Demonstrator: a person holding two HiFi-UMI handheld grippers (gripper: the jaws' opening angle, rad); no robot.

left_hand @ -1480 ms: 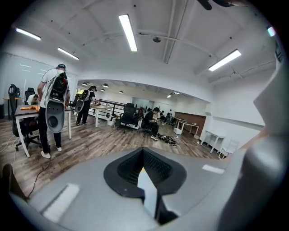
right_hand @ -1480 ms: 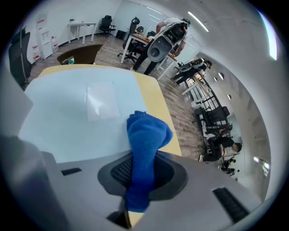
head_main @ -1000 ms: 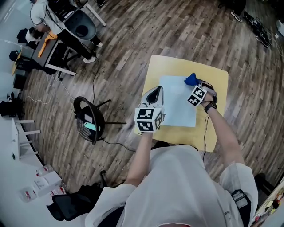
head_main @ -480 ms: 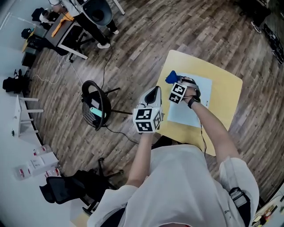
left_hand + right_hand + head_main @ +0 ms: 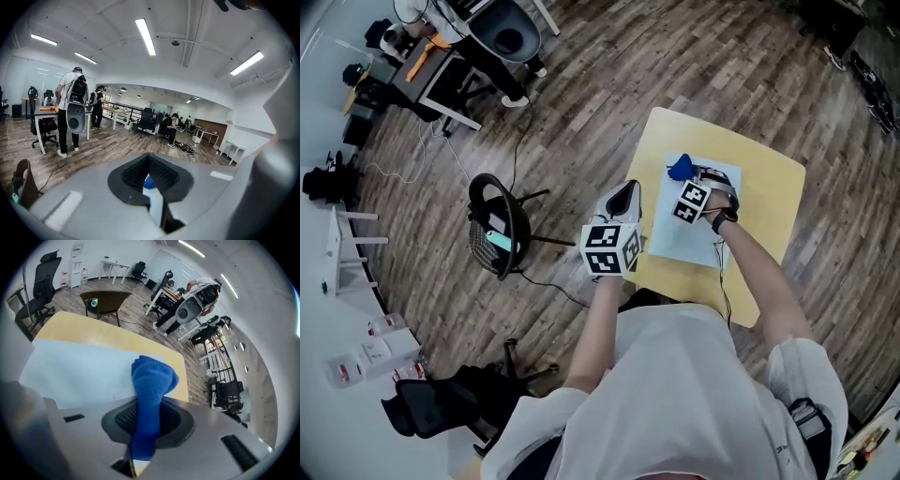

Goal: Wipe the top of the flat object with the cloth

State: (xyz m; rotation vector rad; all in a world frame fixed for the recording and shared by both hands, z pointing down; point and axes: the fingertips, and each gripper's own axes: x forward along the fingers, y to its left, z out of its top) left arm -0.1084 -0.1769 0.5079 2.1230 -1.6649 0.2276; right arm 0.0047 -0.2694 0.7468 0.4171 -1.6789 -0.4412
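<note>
Counter (image 5: 769, 197) carries the sheet (image 5: 675, 244), over which the right hand-held gripper (image 5: 686, 180) clamps the cloth (image 5: 679, 169) for wiping; the left hand-held gripper (image 5: 625, 192) hangs closed, clear.

Swept the blue cloth (image 5: 680, 169) with the right gripper (image 5: 685, 180) along the far edge of the pale sheet (image 5: 675, 236): near the far right corner a second ago, out at the far left corner half a second ago, now drawn back a little to the right, just inside that corner. Shifted the head view's framing as well, with the counter (image 5: 769, 187) slightly further right than a second ago.
</note>
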